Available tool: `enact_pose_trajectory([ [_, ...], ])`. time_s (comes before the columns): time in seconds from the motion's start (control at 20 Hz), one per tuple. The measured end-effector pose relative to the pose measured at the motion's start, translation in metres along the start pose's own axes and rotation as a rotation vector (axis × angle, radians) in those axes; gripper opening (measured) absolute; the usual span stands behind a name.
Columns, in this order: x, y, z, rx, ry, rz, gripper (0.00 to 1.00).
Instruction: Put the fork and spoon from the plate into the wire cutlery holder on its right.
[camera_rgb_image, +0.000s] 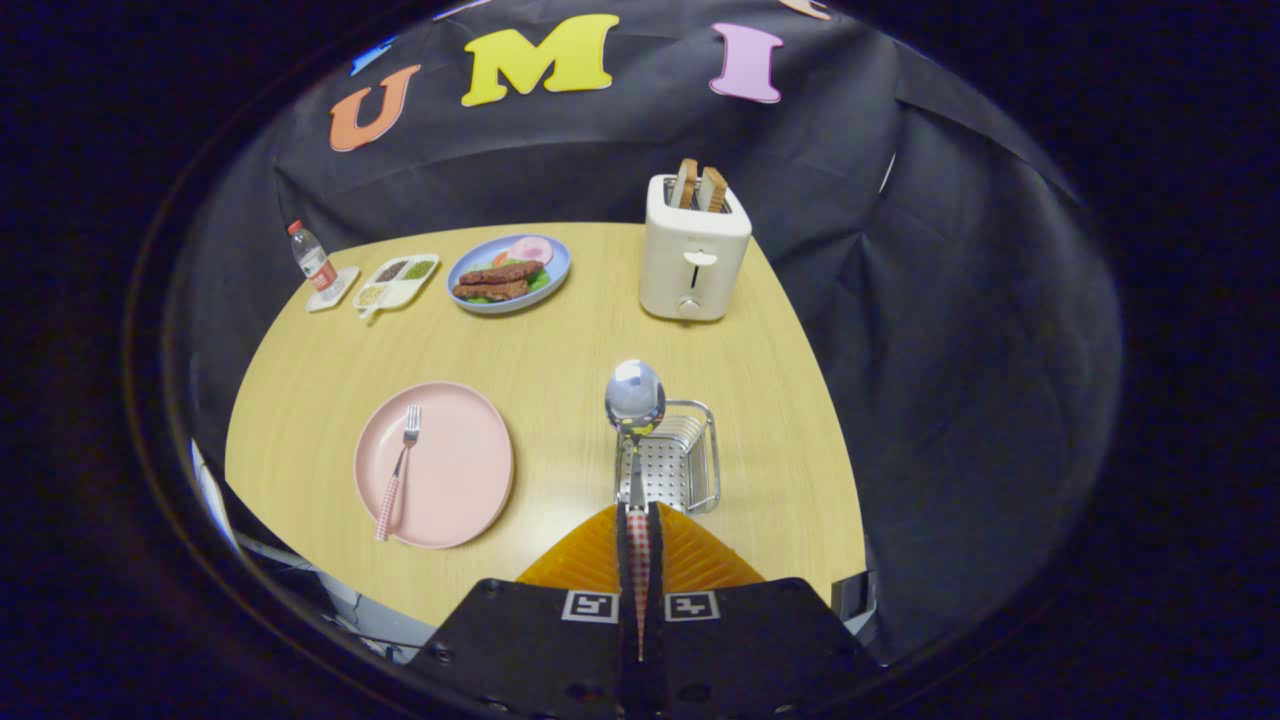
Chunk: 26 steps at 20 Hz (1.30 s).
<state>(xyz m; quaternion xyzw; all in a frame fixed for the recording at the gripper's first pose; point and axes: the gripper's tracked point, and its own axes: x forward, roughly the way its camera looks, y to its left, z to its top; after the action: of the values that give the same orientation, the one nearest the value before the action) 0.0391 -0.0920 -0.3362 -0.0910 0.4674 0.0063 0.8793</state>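
**Spoon pinched in your gripper above the wire holder, fork lying on the pink plate**

Nearest to you, your gripper (638, 520) has its two fingers pressed together on the checked handle of the spoon (635, 402). The handle runs back between the fingers toward you, and the shiny bowl of the spoon sticks out ahead of them, hanging over the near left part of the wire cutlery holder (668, 458).

The wooden table (560, 350) carries everything else. At its far right edge stands a white toaster (693, 252) with two slices of toast poking up from its slots. The pink plate (434, 464) sits near the table's front left edge, to the left of your fingers and beside the holder, apart from it. The fork (399, 470) lies on the left half of that plate, tines pointing away from you and its checked handle reaching out over the plate's near rim.

Toward the far left corner of the table is a blue plate of food (509, 273), holding what look like sausages, greens and a pale round slice. Left of it lies a white divided tray (397, 281) with small portions in its compartments. At the far left corner itself stands a small water bottle (313, 258) on a white coaster.
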Motion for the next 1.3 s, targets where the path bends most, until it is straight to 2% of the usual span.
enact_pose_trajectory([
  [0.3, 0.000, -0.012, -0.002, -0.027, 0.124, 0.022, 0.02],
  [0.5, 0.009, -0.019, -0.007, -0.030, 0.255, 0.042, 0.02],
  [0.65, 0.021, -0.031, -0.011, -0.046, 0.358, 0.012, 0.02],
  [0.9, 0.035, -0.034, -0.018, -0.016, 0.541, 0.021, 0.03],
  [1.3, 0.055, -0.035, 0.004, -0.045, 0.589, 0.028, 0.03],
])
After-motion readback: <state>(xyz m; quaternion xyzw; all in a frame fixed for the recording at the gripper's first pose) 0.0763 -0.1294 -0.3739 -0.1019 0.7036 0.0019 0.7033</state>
